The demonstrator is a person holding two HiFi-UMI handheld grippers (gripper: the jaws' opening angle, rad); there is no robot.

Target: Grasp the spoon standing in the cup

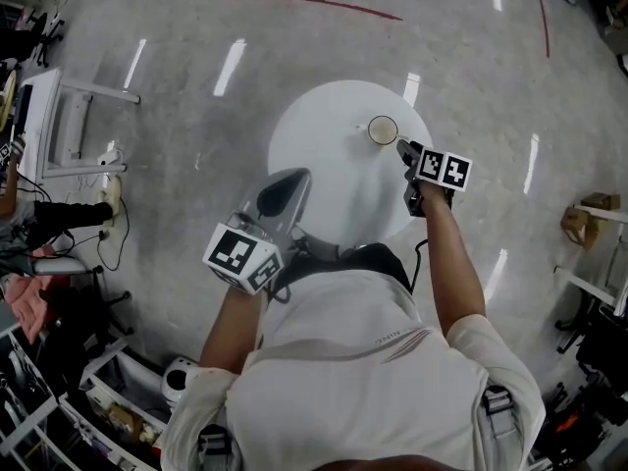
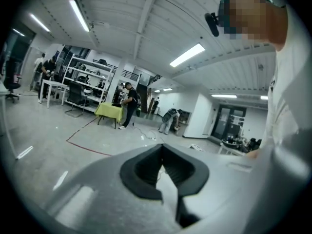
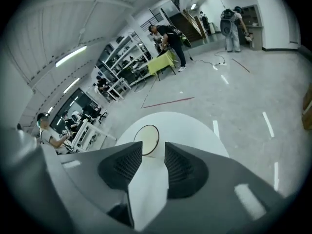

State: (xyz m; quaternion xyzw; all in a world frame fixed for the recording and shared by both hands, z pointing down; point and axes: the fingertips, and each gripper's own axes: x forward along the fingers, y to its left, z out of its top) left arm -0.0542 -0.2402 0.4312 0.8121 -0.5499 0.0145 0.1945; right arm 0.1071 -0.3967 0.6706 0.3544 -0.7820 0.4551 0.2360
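Note:
A pale cup (image 1: 383, 130) stands near the far right edge of the round white table (image 1: 324, 155). No spoon shows in it in any view. My right gripper (image 1: 401, 146) sits just short of the cup on its near right side, jaws open. In the right gripper view the cup (image 3: 148, 136) shows past the gap of the right gripper (image 3: 153, 145), and nothing is between the pads. My left gripper (image 1: 297, 175) hovers over the table's near left edge, shut and empty; the left gripper view shows its jaws (image 2: 162, 149) meeting at the tips and pointing out across the room.
A white frame desk (image 1: 59, 116) stands on the floor at the left, with cables beside it. Red tape lines (image 1: 314, 3) mark the floor beyond the table. Cardboard boxes (image 1: 589, 219) and racks stand at the right. People stand by a yellow-green table (image 2: 109, 112) far off.

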